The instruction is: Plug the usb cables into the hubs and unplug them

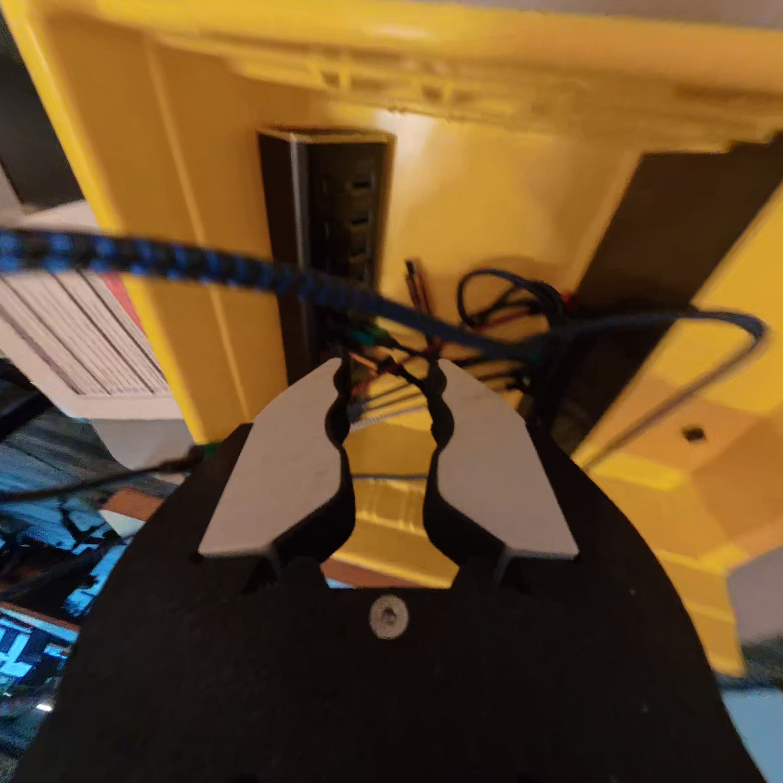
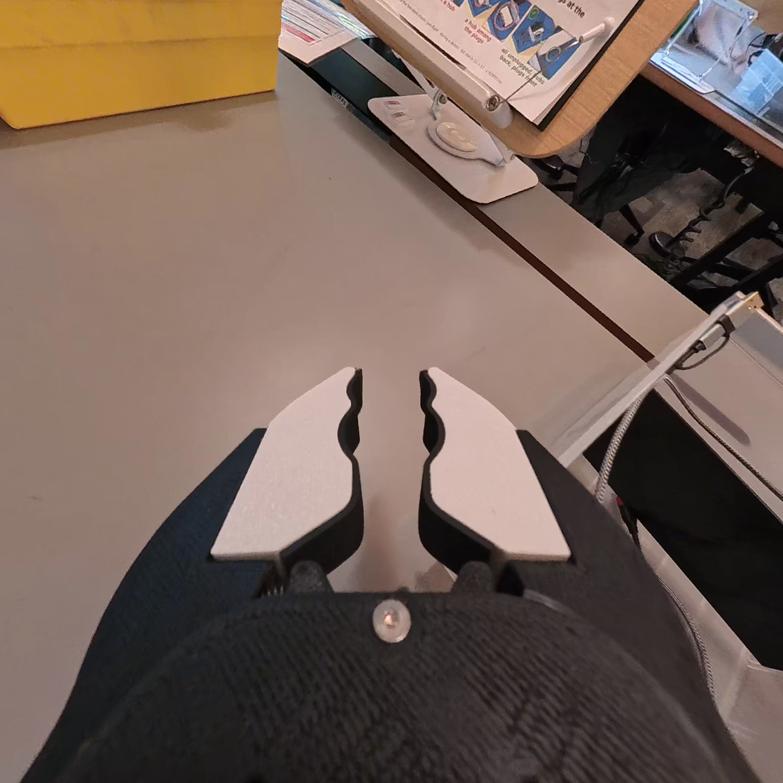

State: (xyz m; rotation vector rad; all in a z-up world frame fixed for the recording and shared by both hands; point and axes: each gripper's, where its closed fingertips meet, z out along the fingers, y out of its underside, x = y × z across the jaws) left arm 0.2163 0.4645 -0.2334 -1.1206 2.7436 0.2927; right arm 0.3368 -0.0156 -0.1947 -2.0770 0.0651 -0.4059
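In the left wrist view my left gripper (image 1: 387,368) is open and empty, reaching over the rim into a yellow bin (image 1: 487,203). A black USB hub (image 1: 339,229) with a row of ports stands on end against the bin's far wall, just beyond my fingertips. A blue braided cable (image 1: 203,265) crosses in front of it, looping to the right. A tangle of thin cables and plugs (image 1: 500,313) lies at the bin's bottom. A second black block (image 1: 678,237) leans at right. My right gripper (image 2: 390,373) is open and empty above the bare grey table (image 2: 212,275).
The yellow bin (image 2: 127,59) stands at the table's far left in the right wrist view. A document stand with an instruction sheet (image 2: 487,63) sits at the table's far edge. A silver device with a grey braided cable (image 2: 678,381) is at the right. White papers (image 1: 84,339) lie left of the bin. My hands' fingertips stand some 50 cm from each other.
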